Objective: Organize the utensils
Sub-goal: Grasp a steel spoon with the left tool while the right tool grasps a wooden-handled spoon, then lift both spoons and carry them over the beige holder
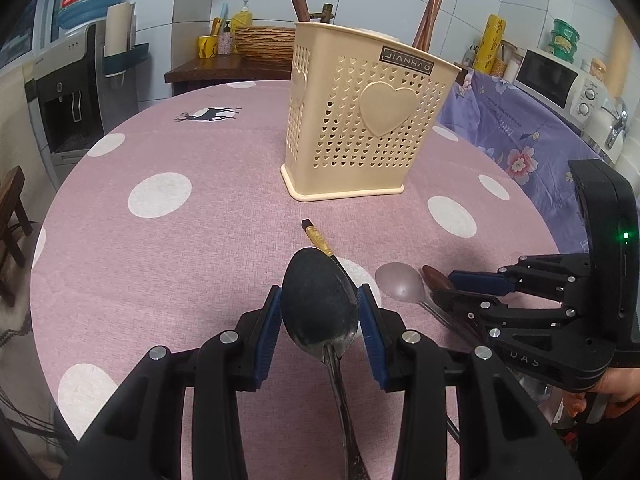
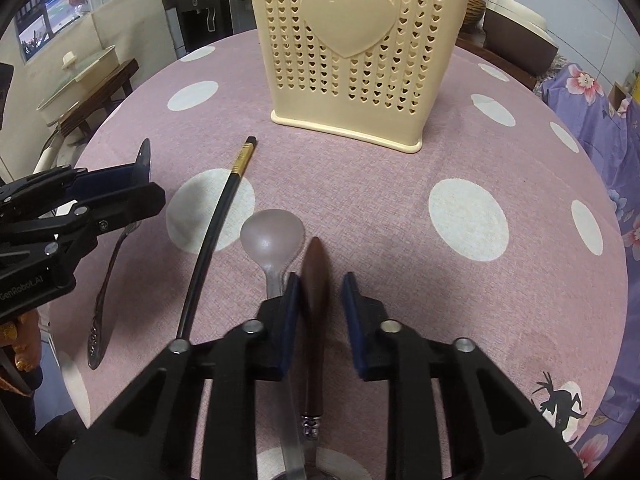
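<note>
We are seeing only part of several things. The metal spoon's [image 1: 320, 308] handle is running down out of the left wrist view between the arms of the left tool [image 1: 320, 312], and in the right wrist view its bowl is sitting hidden behind that tool's pads. The brown wooden-handled utensil [image 2: 314, 292] is lying lengthwise between the fingers of the right tool [image 2: 319, 300], and its far end past the metal collar is getting cut off at the bottom edge, so we cannot tell what kind of utensil it is. The translucent spoon's [image 2: 272, 236] handle is slipping under the right tool's left finger.

The cream utensil basket [image 1: 360, 128], perforated with small hearts and carrying one large raised heart, is standing upright on the worktop [image 1: 180, 248], well beyond the loose utensils. Brown chopsticks [image 1: 428, 20] are sticking up out of it in two separate places; how it is divided inside is not showing.

The left tool is clenching the dark, scuffed bowl of the metal spoon between its blue pads, close above the pink polka-dot cloth. The right tool is standing released, its fingers apart on either side of the brown utensil, with a gap showing on the right. A black chopstick [image 2: 216, 216] with a gold band is lying between the two spoons.
</note>
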The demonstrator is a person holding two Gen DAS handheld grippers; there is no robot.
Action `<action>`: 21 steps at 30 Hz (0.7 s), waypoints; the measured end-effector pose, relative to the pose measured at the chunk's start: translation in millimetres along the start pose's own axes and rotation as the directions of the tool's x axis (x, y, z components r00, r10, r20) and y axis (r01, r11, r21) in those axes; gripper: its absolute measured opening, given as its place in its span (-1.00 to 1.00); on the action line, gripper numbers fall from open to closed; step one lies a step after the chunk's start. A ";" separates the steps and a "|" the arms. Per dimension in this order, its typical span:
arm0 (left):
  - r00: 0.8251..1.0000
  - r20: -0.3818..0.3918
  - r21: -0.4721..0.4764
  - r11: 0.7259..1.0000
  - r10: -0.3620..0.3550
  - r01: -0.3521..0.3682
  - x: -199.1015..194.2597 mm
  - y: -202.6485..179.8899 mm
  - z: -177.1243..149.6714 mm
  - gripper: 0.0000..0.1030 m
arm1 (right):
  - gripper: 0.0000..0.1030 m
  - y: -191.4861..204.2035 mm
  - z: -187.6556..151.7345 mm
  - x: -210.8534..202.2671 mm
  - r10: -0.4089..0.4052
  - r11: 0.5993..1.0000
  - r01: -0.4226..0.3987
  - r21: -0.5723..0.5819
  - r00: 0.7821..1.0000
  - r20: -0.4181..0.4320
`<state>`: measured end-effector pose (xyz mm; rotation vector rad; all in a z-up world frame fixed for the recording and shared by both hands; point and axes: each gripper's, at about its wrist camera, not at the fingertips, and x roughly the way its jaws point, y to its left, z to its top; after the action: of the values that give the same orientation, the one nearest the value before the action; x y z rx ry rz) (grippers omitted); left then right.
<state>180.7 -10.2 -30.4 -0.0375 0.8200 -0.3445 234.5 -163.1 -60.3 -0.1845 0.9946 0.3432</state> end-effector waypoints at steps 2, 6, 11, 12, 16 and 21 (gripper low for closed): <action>1.000 0.005 0.002 1.000 0.001 -0.001 -1.3 -0.8 0.7 -0.25 | -0.68 -1.7 -1.1 -0.5 0.008 1.000 -0.008 0.007 1.000 0.006; 1.000 0.019 0.007 1.000 0.000 0.000 -5.6 -1.8 2.2 -0.25 | -0.68 -12.6 -4.9 -4.1 0.031 0.998 -0.032 0.054 0.999 0.025; 0.999 0.050 0.012 1.000 -0.001 0.001 -16.1 -2.3 7.7 -0.25 | -0.68 -42.0 -11.5 -30.4 0.012 0.989 -0.027 0.148 0.995 0.103; 0.998 0.058 0.011 1.000 -0.002 0.001 -18.4 -2.3 9.4 -0.25 | -0.68 -48.2 -12.0 -37.4 0.002 0.986 -0.022 0.166 0.993 0.121; 0.995 0.104 0.010 1.000 0.000 -0.001 -31.1 -3.1 17.4 -0.25 | -0.68 -74.5 -17.0 -75.5 -0.047 0.970 -0.007 0.244 0.975 0.216; 0.988 0.155 -0.002 1.000 0.013 -0.013 -42.6 -1.5 25.9 -0.26 | -0.68 -94.3 -24.4 -113.8 -0.088 0.952 -0.014 0.307 0.945 0.314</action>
<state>172.1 -0.7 17.9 -0.0592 0.6666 -0.3249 193.1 -280.9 22.4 0.1333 0.7036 0.1721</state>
